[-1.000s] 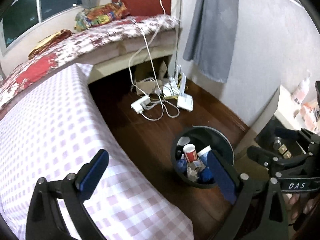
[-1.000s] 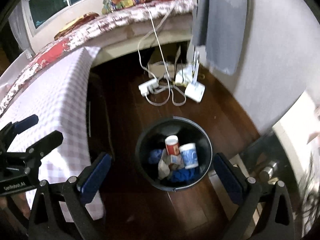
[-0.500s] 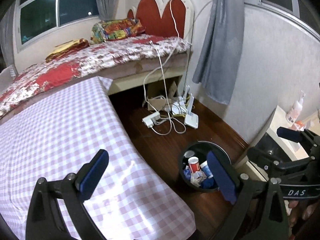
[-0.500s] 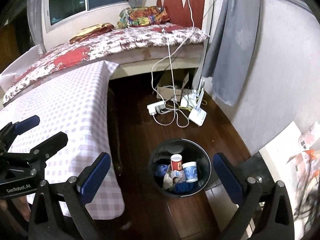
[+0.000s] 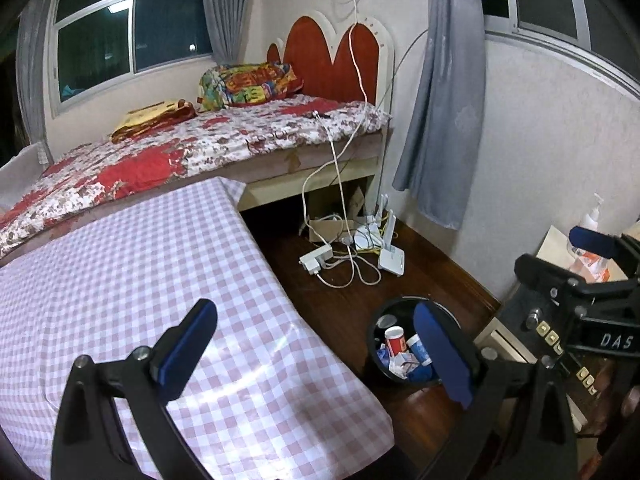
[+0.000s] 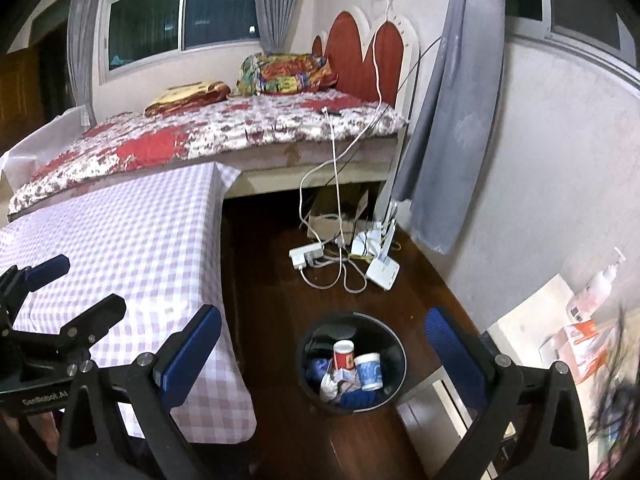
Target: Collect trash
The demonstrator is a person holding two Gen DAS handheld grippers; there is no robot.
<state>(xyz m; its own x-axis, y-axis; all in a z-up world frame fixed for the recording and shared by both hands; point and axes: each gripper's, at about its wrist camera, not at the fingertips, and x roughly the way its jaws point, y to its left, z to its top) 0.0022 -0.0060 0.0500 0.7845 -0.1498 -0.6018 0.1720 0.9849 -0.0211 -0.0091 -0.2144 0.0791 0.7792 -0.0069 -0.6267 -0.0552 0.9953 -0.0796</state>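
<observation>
A black round trash bin [image 6: 390, 338] stands on the dark wood floor beside the table. Inside it lie a red paper cup [image 6: 344, 354], a blue-and-white cup [image 6: 369, 370] and crumpled wrappers [image 6: 334, 382]. My right gripper [image 6: 320, 354] hovers high above the bin, open and empty. My left gripper [image 5: 316, 344] is open too, with nothing between its blue pads; it hangs over the table's edge, with the bin [image 5: 394, 303] low at its right finger. The red cup [image 5: 394, 340] shows there as well. Each gripper appears in the other's view: the left [image 6: 86, 286], the right [image 5: 550, 250].
A table with a pink checked cloth [image 5: 140, 280] fills the left. Behind it is a bed with a floral cover [image 5: 200, 148]. A power strip [image 6: 306, 256], router [image 6: 382, 270] and cables lie on the floor by the wall. A low shelf with a pump bottle [image 6: 596, 284] stands at the right.
Both grippers have risen and pulled back from the bin, tilting up. The bin now looks smaller and lower, and the bed, window and wall fill more of the view.
</observation>
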